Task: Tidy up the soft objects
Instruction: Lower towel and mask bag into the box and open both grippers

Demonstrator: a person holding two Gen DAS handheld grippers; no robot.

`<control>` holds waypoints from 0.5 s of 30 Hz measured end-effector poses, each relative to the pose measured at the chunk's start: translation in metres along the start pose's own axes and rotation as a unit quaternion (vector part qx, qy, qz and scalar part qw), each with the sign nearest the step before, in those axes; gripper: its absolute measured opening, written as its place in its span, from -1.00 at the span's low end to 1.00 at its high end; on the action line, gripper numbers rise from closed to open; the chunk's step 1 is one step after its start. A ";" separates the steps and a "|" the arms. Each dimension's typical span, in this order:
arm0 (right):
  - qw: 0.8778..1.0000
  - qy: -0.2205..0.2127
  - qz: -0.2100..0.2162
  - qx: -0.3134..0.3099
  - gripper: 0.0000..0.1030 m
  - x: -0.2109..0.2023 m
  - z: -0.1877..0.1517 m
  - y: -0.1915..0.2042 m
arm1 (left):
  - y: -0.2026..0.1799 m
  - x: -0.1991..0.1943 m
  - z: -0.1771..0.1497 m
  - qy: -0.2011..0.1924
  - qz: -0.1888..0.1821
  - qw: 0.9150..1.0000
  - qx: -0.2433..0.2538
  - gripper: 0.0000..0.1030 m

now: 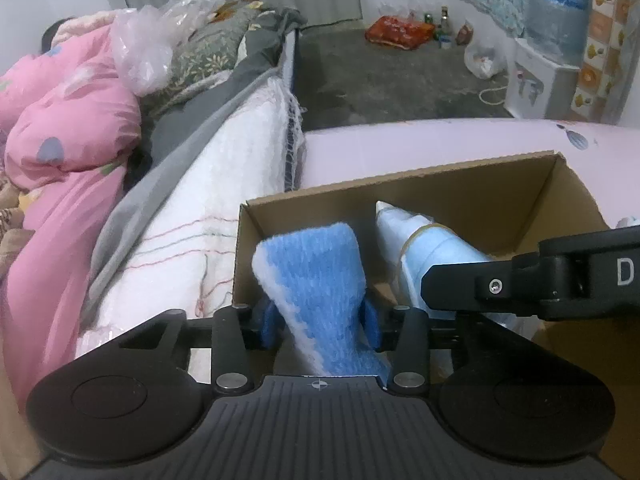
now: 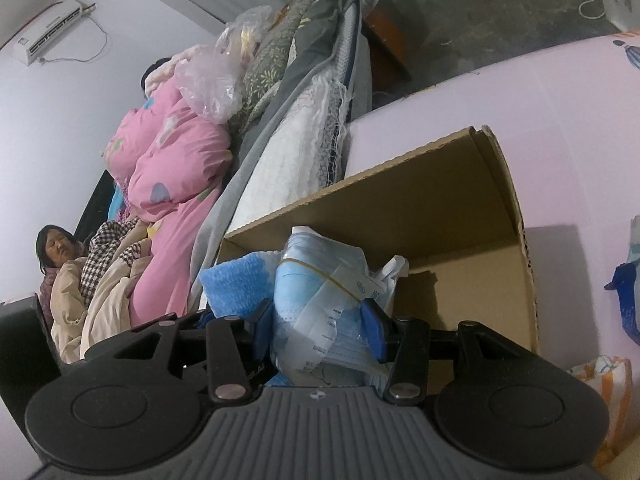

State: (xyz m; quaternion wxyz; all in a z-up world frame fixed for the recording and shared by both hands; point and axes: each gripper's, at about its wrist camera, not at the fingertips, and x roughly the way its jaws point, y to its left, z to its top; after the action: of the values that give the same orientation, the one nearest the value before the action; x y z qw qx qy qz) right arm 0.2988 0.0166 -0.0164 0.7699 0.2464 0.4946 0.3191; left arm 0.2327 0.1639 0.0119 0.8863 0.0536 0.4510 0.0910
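The left gripper [image 1: 320, 322] is pinching a blue and white cloth [image 1: 316, 276] between its two blue pads, the jaws drawn in close around the fabric, which is bunching at the waist of the grip and flaring out fluffy above it. The right gripper [image 2: 316, 330] is likewise closing on a packet of face masks [image 2: 320, 292], its pads pressing into the crinkly plastic wrapper so that the packet is bulging between them. Both things are hanging over the near left corner of an open cardboard box [image 1: 472, 184], side by side and just touching, with the box floor beyond them looking bare. The cloth is looking light, limp and grippy, so a pinch anywhere across its middle should be holding it, though it will be drooping and folding as it goes down. The packet is also looking light but its wrapper is probably slick and loosely filled; gripping across the thick stack of masks, not the loose torn flap, seems safer. The box is sitting on a pale pink sheet [image 1: 400, 148], with a pink quilt [image 1: 68, 132] heaped on the bed to the left.
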 end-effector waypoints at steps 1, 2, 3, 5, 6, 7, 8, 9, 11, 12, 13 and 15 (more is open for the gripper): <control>1.000 0.000 0.000 0.001 0.70 0.000 0.000 0.000 | 0.000 -0.001 0.000 -0.003 0.001 1.000 0.001 -0.11; 1.000 0.000 0.001 0.002 0.70 0.000 0.000 0.000 | 0.001 -0.001 0.001 -0.004 0.003 1.000 0.000 -0.10; 1.000 0.001 0.002 0.005 0.70 0.001 0.000 -0.001 | 0.001 -0.002 0.001 -0.004 0.002 1.000 0.000 -0.08; 1.000 0.003 0.002 0.007 0.70 0.002 0.000 -0.001 | 0.003 -0.003 0.001 -0.006 -0.003 1.000 -0.001 -0.08; 1.000 0.004 0.002 0.008 0.70 0.002 0.000 -0.001 | 0.002 -0.004 0.000 -0.006 -0.003 1.000 0.000 -0.08; 1.000 0.005 0.002 0.010 0.70 0.003 0.000 -0.001 | 0.002 -0.005 0.000 -0.008 0.000 1.000 0.003 -0.08; 1.000 0.007 0.001 0.011 0.70 0.004 -0.001 -0.002 | 0.002 -0.006 0.000 -0.009 0.004 1.000 0.006 -0.06; 1.000 0.009 0.000 0.012 0.70 0.004 -0.001 -0.002 | 0.001 -0.006 -0.001 -0.010 0.007 1.000 0.008 0.02; 1.000 0.010 -0.002 0.016 0.70 0.005 -0.001 -0.002 | 0.000 -0.009 -0.001 -0.014 0.017 1.000 0.011 0.05; 1.000 0.011 -0.001 0.019 0.70 0.006 -0.001 -0.002 | 0.000 -0.011 -0.001 -0.017 0.020 1.000 0.013 0.07; 1.000 0.011 0.000 0.022 0.70 0.006 0.000 -0.002 | 0.000 -0.012 -0.001 -0.020 0.019 1.000 0.012 0.08; 1.000 0.012 0.001 0.028 0.71 0.006 0.001 -0.002 | 0.001 -0.015 -0.001 -0.025 0.017 0.999 0.012 0.08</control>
State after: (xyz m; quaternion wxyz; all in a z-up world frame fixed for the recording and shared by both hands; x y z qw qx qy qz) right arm 0.3019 0.0197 -0.0218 0.7563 0.2647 0.5126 0.3085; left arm 0.2232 0.1616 0.0238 0.8950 0.0740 0.4284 0.0998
